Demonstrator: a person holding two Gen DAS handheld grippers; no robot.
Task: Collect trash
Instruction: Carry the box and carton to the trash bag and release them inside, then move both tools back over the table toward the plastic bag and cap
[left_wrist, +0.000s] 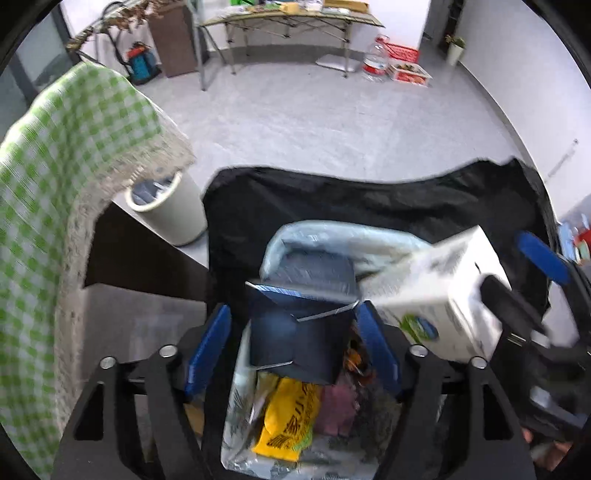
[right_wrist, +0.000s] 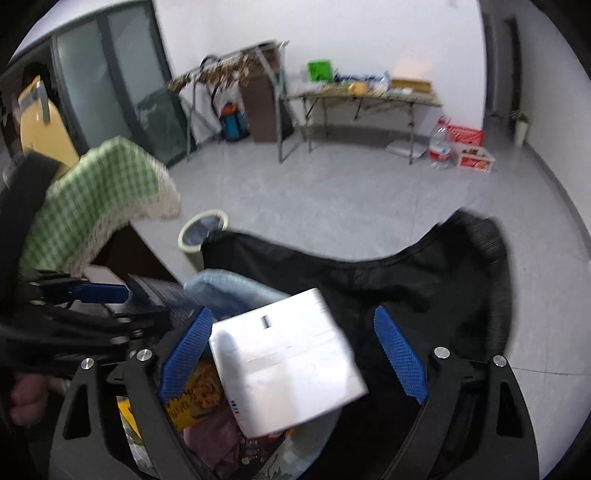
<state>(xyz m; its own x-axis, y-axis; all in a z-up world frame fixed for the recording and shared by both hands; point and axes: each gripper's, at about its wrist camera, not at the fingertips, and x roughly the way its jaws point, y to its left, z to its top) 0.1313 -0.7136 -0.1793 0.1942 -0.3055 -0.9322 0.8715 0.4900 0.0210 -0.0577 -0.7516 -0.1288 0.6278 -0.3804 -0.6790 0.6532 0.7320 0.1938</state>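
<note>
A bin with a pale plastic liner (left_wrist: 332, 230) stands right under both grippers, with a yellow bag (left_wrist: 291, 417) and other wrappers inside. My left gripper (left_wrist: 293, 347) is open above it. A dark blue box (left_wrist: 295, 332) with loose flaps sits between its blue pads, with a gap on the left side. A white carton (right_wrist: 288, 362) hangs tilted and blurred over the bin, between the pads of my right gripper (right_wrist: 293, 354). That gripper is open too, its right pad well clear of the carton. The carton (left_wrist: 439, 291) also shows at the right of the left wrist view.
A black chair back (left_wrist: 369, 195) rises just behind the bin. At the left, a green checked tablecloth (left_wrist: 74, 147) hangs over a table edge, and a small cream wastebasket (left_wrist: 166, 206) stands beyond. A folding table (left_wrist: 291, 18) and red crates (left_wrist: 402, 51) line the far wall.
</note>
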